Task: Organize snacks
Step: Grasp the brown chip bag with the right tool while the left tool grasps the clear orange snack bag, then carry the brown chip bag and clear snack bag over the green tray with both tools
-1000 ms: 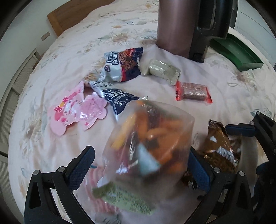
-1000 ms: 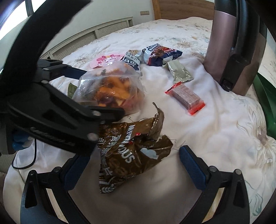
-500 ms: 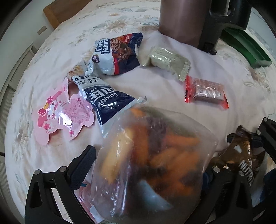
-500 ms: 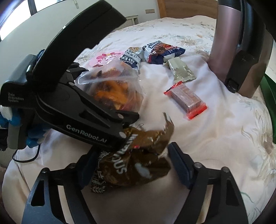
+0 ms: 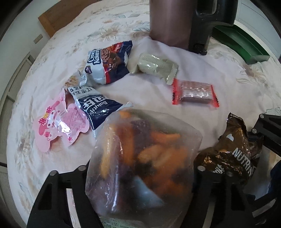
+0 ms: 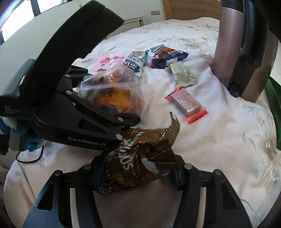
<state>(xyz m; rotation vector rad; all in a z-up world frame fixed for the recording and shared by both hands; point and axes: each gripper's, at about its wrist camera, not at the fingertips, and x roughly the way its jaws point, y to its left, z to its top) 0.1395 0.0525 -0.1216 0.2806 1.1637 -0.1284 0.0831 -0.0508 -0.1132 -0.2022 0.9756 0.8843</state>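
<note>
My left gripper [image 5: 140,175] is shut on a clear bag of orange and dark snacks [image 5: 145,157], held above the bed; the same bag [image 6: 114,91] shows in the right wrist view. My right gripper [image 6: 137,173] is shut on a crumpled brown foil snack bag [image 6: 140,157], which also shows in the left wrist view [image 5: 231,154]. On the bedspread lie a pink cartoon packet [image 5: 59,122], a dark blue packet [image 5: 94,105], a blue and white cookie bag [image 5: 108,63], a pale green wrapped bar [image 5: 156,66] and a red-edged wafer pack [image 5: 195,93].
A tall brown metallic jug with a black handle [image 5: 175,21] stands at the back of the bed. A green tray [image 5: 242,43] lies behind it to the right. A wooden headboard [image 5: 66,15] and a wall vent are at the far left.
My right gripper has closed on the brown foil bag and raised it. My left gripper has pulled the clear bag closer and a little higher.
</note>
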